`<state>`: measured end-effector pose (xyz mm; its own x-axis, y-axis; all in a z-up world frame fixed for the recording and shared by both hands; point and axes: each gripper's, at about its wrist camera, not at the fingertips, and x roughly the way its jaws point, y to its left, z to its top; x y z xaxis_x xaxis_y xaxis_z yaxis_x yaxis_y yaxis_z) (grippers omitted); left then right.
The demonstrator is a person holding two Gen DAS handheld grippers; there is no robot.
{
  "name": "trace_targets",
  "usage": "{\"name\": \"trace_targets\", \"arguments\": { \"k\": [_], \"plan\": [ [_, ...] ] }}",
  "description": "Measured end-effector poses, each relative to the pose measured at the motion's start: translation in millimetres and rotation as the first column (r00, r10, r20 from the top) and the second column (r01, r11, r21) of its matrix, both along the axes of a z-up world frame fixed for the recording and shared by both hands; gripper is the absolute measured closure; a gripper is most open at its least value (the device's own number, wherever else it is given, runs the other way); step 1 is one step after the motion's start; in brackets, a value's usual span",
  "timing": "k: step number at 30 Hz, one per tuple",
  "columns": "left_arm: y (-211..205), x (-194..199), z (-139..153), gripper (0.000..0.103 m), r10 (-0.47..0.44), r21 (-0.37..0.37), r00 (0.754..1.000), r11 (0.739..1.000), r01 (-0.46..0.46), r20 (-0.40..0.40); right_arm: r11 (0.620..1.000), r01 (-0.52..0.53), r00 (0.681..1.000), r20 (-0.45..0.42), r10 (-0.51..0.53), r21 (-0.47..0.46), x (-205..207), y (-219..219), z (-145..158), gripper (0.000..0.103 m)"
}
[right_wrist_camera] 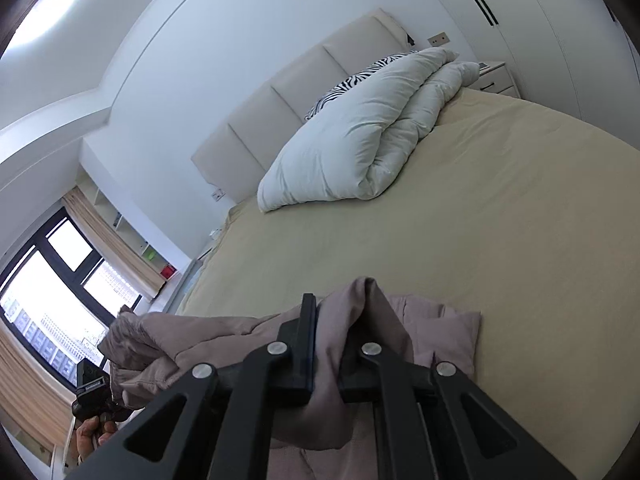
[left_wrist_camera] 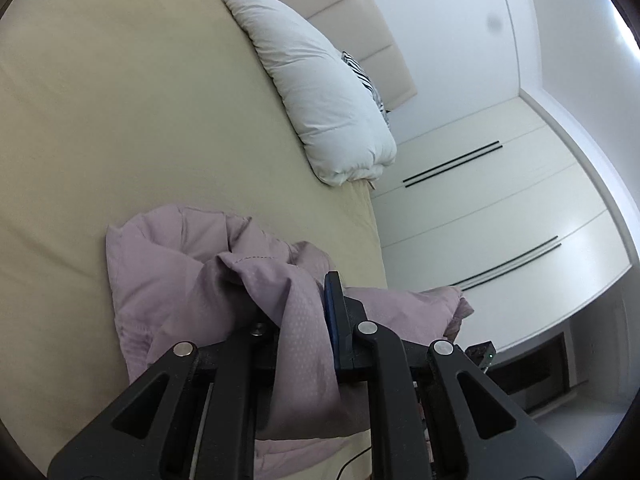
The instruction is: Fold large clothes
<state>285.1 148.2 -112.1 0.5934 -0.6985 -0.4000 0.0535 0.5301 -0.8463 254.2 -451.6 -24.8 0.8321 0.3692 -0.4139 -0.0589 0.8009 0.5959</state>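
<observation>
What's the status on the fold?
Left gripper, right gripper both shut on mauve garment. Garment bunched on bed. White duvet well clear.

Both grippers, the left gripper and the right gripper, are black plastic with long arms, round silver screws at the joints, and thin blue pads inside their flat fingers.

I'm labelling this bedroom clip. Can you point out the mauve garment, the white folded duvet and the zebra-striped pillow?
Mauve fabric garment [left_wrist_camera: 168, 264]: left wrist view, on its crumpled part lying on the bed.
White folded duvet [right_wrist_camera: 352, 144]: right wrist view, on its top fold.
Zebra-striped pillow [right_wrist_camera: 348, 82]: right wrist view, on the strip showing behind the duvet.
</observation>
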Motion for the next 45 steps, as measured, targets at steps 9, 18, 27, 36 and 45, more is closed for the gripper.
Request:
{"name": "trace_targets", "arguments": {
  "k": [9,18,27,36,45],
  "plan": [
    [2,97,-110,0.091,0.062,-0.078,0.985,0.994,-0.075,-0.162,0.998,0.044,0.966,-0.254,-0.054,-0.044,117,3,-112,0.092],
    [40,47,-31,0.089,0.191,0.081,0.981,0.978,-0.194,0.039,0.988,0.103,0.989,-0.092,-0.114,-0.114,62,-4,-51,0.026],
    [-124,56,-8,0.089,-0.094,0.581,0.981,0.813,-0.022,0.169,0.899,-0.172,0.981,-0.153,0.118,-0.404,46,132,-43,0.055],
    [-197,125,-89,0.089,-0.133,0.791,0.988,0.612,0.019,0.079,0.850,-0.176,0.956,-0.293,0.027,-0.496,121,136,-111,0.054],
    [-186,138,-122,0.089,-0.130,0.755,0.987,0.656,0.015,0.093,0.840,-0.168,0.966,-0.257,0.035,-0.517,142,137,-135,0.054]
  ]
}}
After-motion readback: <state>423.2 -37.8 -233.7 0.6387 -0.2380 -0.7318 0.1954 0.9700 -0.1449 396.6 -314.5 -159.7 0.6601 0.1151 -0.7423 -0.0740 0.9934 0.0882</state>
